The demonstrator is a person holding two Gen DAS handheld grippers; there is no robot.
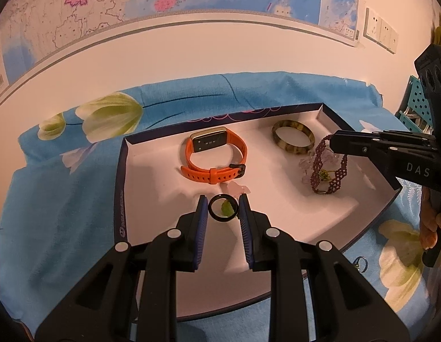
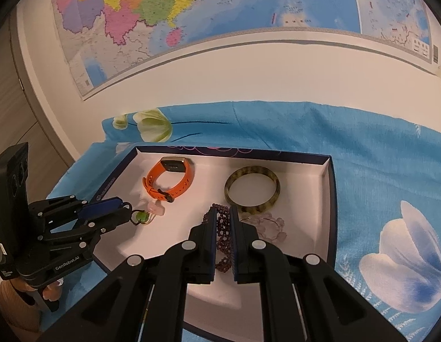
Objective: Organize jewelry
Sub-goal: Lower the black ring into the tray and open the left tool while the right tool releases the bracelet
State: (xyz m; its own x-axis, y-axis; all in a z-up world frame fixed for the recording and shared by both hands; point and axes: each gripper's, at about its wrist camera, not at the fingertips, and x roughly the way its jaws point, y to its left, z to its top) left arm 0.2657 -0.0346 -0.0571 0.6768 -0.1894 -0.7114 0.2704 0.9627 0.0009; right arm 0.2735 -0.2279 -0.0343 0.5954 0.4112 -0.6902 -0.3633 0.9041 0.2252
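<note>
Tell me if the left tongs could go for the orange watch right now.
Probably not yet: the left tongs are shut on a dark ring. The path ahead to the orange watch in the box looks open otherwise.

- A room in a home, by its furnishings.
- A large coloured wall map (image 2: 192, 14) hangs on the cream wall at the far side.
- White wall sockets (image 1: 381, 30) sit at the far right.
- A blue cloth with printed flowers (image 2: 363, 156) covers the surface.
- On it lies a shallow box lid (image 2: 330, 199) with jewellery inside.
</note>
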